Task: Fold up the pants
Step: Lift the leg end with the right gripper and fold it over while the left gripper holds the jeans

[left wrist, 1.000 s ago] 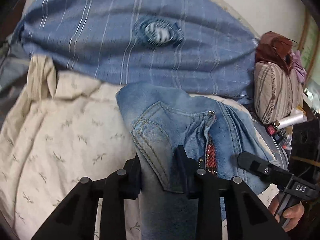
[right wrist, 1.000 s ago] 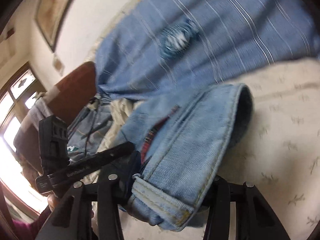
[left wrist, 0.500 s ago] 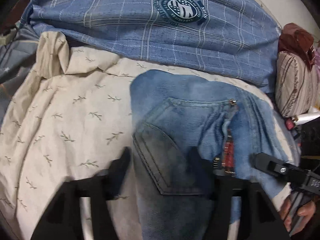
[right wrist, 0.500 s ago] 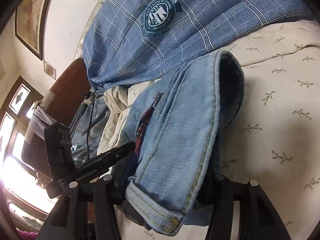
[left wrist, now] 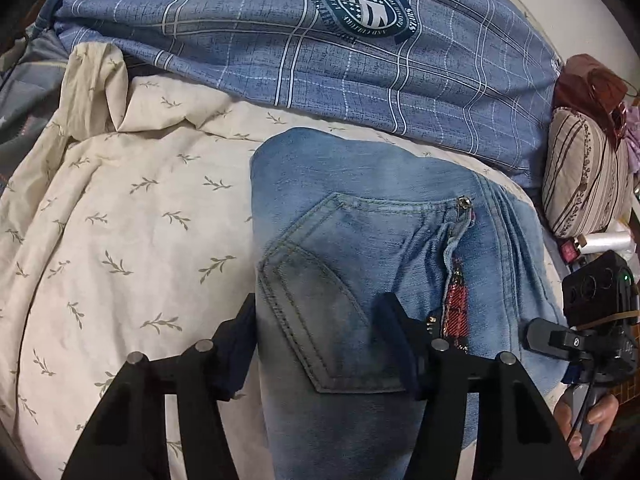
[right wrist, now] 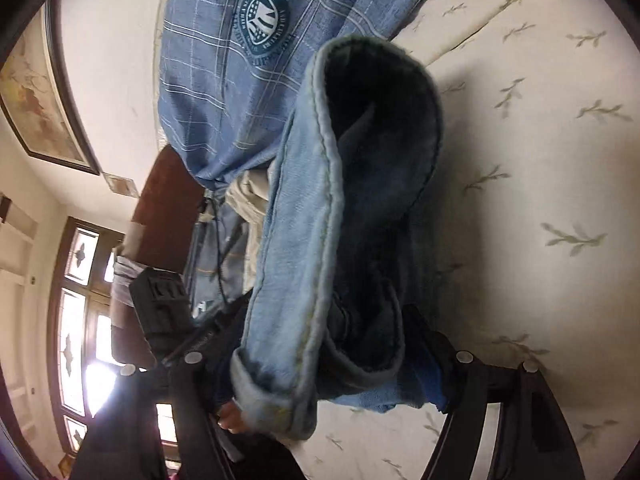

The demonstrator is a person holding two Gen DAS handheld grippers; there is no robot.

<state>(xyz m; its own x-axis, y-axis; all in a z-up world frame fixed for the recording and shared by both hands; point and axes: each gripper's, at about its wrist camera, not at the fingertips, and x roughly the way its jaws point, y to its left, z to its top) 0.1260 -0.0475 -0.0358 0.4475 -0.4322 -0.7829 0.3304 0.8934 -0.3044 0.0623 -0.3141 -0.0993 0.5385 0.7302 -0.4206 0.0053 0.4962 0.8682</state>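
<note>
**Now: folded jeans on the bed, both grippers straddling them**

Folded light-blue jeans (left wrist: 360,240) lie on a cream sheet (left wrist: 120,220) printed with leaf sprigs, back pocket up, just in front of a blue plaid pillow (left wrist: 280,40) bearing a round crest. The left gripper (left wrist: 320,344) straddles the pocket end; its jaws have just been closing, with the denim between them, and whether the pads press on it I cannot tell. The right gripper (right wrist: 320,364) frames the rolled hem end, where the jeans (right wrist: 328,208) rise in an open loop; its jaws have just been opening, the cloth still between them. From the left wrist view, the right gripper (left wrist: 576,340) shows at the jeans' right edge, a hand (left wrist: 588,420) below it.
</note>
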